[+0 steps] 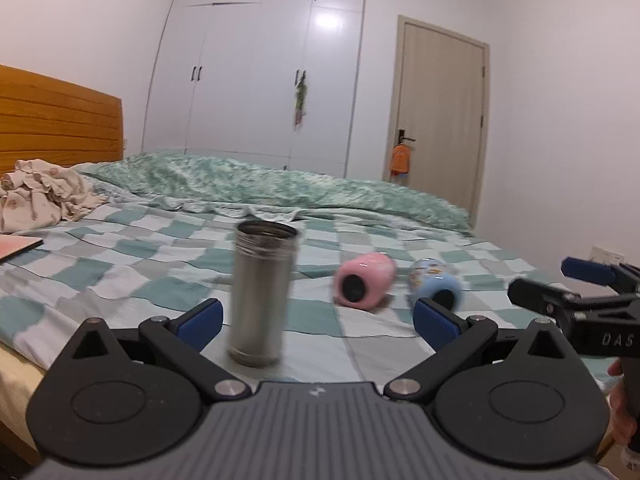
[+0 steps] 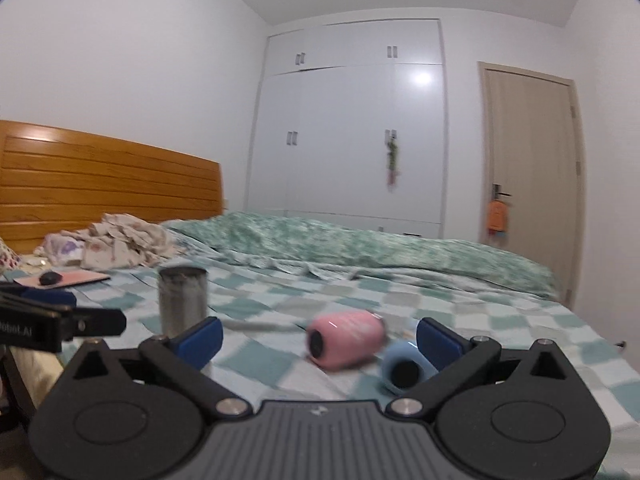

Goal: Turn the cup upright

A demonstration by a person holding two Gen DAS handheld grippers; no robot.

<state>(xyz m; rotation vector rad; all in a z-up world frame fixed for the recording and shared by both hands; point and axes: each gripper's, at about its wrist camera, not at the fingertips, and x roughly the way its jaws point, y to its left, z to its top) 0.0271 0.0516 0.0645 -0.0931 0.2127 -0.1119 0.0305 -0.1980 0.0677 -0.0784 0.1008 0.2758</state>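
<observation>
A steel cup point(image 1: 262, 292) stands upright on the checkered bed sheet point(image 1: 120, 264), mouth up, just ahead of my left gripper point(image 1: 318, 320), which is open and empty. A pink cup point(image 1: 364, 284) and a blue cup point(image 1: 436, 284) lie on their sides to the right of it. In the right wrist view my right gripper point(image 2: 318, 340) is open and empty; the pink cup point(image 2: 346, 344) lies between its fingers and a little ahead, the blue cup point(image 2: 406, 368) by the right finger point(image 2: 438, 344), the steel cup point(image 2: 182, 304) at the left.
A green duvet point(image 1: 280, 184) is bunched across the far side of the bed. Crumpled cloth point(image 1: 44, 192) and a pink pad point(image 2: 64, 278) with a dark mouse lie near the wooden headboard point(image 1: 56, 120). The right gripper shows at the left view's right edge point(image 1: 576, 300).
</observation>
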